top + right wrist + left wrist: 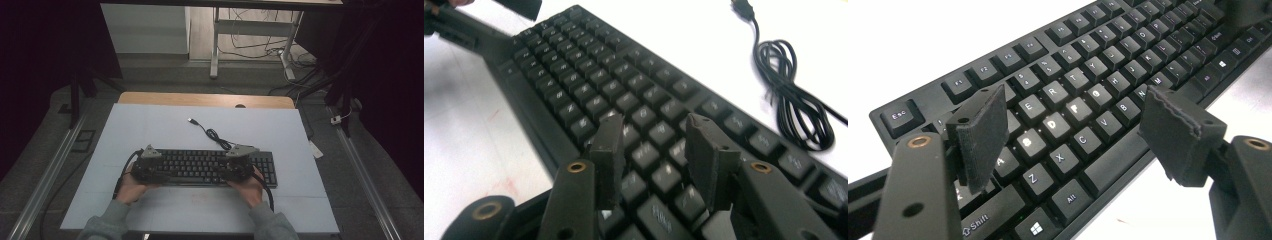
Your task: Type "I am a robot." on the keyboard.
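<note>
A black keyboard point(200, 167) lies on the white mat, and its coiled cable point(215, 134) runs back to a loose USB plug point(191, 120). My left gripper point(159, 172) hovers over the keyboard's left half. In the left gripper view the left gripper point(1070, 107) is open wide above the letter keys point(1068, 112), with nothing between the pads. My right gripper point(227, 170) is over the keyboard's right part. The right gripper point(654, 127) stands open just above the keys point(644, 150), gripping nothing. The cable coil point(794, 110) lies beyond it.
The white mat point(150, 125) covers a wooden table point(200, 98), with bare mat behind and in front of the keyboard. Metal rails point(50, 170) run along both sides on the floor. A desk frame and loose cables point(260, 47) stand beyond the table.
</note>
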A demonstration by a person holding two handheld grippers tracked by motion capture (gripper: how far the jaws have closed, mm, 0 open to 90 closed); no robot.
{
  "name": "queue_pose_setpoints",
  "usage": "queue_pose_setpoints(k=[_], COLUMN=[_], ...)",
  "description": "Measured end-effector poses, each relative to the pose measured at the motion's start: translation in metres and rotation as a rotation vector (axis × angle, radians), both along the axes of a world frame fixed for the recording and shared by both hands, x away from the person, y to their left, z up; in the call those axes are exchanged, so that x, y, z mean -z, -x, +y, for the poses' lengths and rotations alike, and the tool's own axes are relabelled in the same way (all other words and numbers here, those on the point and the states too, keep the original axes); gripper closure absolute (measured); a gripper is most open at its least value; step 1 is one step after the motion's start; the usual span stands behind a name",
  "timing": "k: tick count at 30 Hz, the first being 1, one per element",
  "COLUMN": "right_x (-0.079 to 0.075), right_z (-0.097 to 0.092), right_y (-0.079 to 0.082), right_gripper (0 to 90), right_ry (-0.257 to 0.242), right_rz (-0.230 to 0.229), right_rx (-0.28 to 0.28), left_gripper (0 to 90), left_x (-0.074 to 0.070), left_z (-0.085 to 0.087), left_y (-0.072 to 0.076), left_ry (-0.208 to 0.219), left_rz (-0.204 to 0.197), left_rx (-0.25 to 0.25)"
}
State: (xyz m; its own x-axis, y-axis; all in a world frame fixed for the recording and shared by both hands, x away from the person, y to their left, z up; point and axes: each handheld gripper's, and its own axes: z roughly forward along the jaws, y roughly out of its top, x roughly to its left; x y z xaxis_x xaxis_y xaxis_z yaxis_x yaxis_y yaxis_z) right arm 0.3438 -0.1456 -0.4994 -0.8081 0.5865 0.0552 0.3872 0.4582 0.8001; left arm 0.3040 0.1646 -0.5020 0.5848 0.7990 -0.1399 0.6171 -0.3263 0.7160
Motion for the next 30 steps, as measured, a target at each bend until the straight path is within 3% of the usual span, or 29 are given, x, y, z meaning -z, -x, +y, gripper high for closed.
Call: queue_pose_setpoints(k=[4,7,14,20,25,30], right_x=[0.001,0.003,0.006,0.007,0.008,0.008], right_z=[-0.012,-0.017,-0.019,-0.021,-0.021,-0.021], right_y=[0.006,0.01,0.014,0.016,0.016,0.017], right_gripper=[57.0,56.1,54.9,54.7,54.6,54.5], right_ry=[-0.006,-0.028,-0.03,-0.014,-0.015,-0.003], right_rz=[-0.009,-0.009,-0.015,-0.018,-0.019,-0.017], right_rx=[0.004,-0.008,-0.029,-0.027,-0.028,-0.025], left_gripper=[27.1,26.7,24.9,28.7,36.8,55.5], left_x=[0.001,0.001,-0.003,-0.005,-0.003,-0.003], left_z=[0.001,0.002,0.007,0.006,0.002,-0.003], left_y=[-0.001,-0.001,-0.001,0.0,0.0,0.003], left_ry=[-0.001,0.022,0.085,0.081,0.036,0.019], left_rz=[-0.001,0.007,-0.003,-0.021,-0.036,-0.064], left_rx=[-0.006,-0.01,-0.025,-0.024,-0.014,0.017])
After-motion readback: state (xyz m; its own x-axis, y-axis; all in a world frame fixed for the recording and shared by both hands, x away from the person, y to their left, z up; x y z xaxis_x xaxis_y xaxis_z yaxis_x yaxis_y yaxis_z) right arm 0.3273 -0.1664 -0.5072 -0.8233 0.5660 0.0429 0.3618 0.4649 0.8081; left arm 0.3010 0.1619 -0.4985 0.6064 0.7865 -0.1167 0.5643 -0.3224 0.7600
